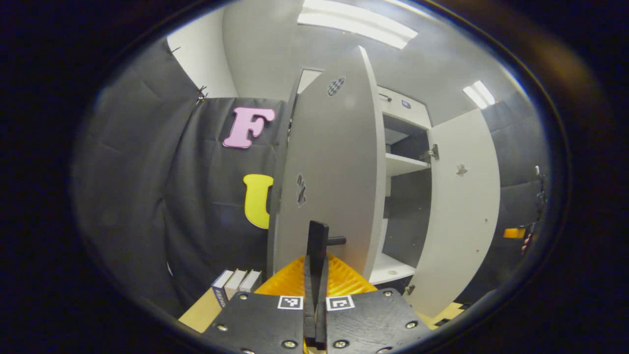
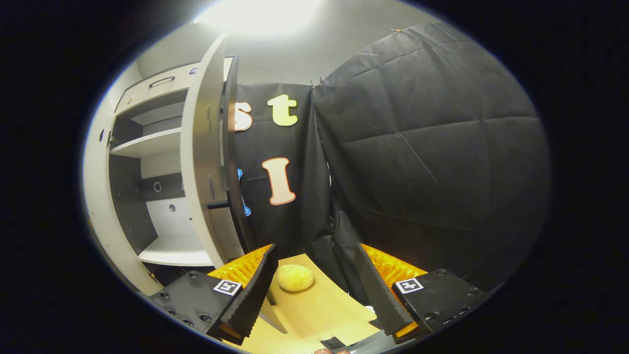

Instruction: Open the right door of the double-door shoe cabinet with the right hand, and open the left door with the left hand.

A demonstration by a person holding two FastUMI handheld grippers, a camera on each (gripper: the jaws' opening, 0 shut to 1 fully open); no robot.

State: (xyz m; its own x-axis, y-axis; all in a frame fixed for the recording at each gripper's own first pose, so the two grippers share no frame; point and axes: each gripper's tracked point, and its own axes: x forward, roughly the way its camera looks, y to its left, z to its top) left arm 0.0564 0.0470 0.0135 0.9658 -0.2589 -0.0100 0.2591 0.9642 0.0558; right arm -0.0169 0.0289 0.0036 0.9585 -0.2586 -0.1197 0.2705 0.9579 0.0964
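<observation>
White shoe cabinet (image 1: 403,162) (both doors swung open) shows bare shelves (image 1: 405,164).

hand-held gripper (image 1: 314,275) | black screwed plates (square markers) | ribbing, maybe orange

The pale shoe cabinet (image 1: 400,164) is standing with both doors swung open, showing its shelves. The left door (image 1: 329,172) is standing edge-on just ahead of the left claw, its dark handle (image 1: 336,241) projecting. The right door (image 2: 201,162) is standing open, ahead-left of the right claw.
</observation>
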